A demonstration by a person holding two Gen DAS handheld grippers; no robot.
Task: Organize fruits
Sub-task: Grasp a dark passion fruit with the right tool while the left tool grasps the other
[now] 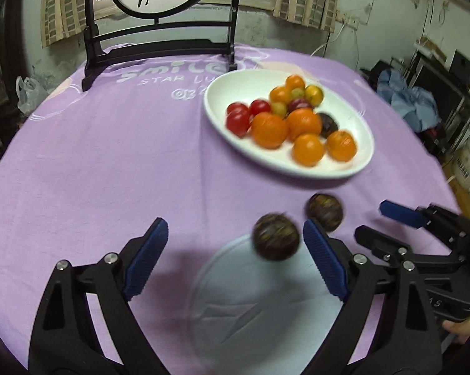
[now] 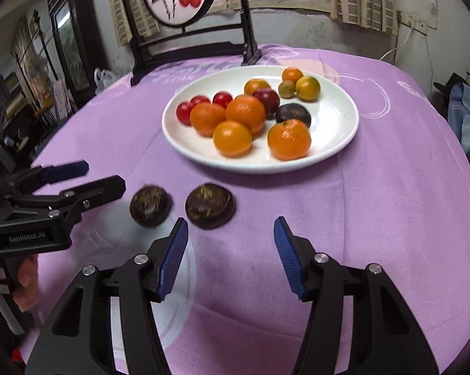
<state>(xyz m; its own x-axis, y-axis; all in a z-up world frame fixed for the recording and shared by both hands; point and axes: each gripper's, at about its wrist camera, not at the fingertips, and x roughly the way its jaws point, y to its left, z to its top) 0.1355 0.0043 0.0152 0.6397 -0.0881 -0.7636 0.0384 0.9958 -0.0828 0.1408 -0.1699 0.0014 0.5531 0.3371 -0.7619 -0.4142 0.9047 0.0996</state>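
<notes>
lying on the purple tablecloth (image 2: pixel 375 218), near the white plate (image 2: pixel 338 143) of oranges (image 2: pixel 289 139) and red tomatoes (image 2: pixel 222 98): two dark round fruits (image 2: pixel 209 205). hovering wide open over the nearer, blurred dark fruit (image 1: pixel 276 237), gripping nothing: left gripper (image 1: pixel 235 250). spreading wide and empty just beside them: right gripper (image 2: pixel 231 250).

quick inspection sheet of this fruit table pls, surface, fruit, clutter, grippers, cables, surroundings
surface: purple tablecloth with white print, faint pale circle near the front.
job's things: white plate holding oranges, cherry tomatoes and smaller fruit; two dark round fruits on the cloth in front of it.
clutter: black stand with a painted round panel, at the far edge.
grippers: left gripper open, empty; right gripper open, empty.
cables: white cord on the wall.
surroundings: curtained window, cluttered shelves.
</notes>
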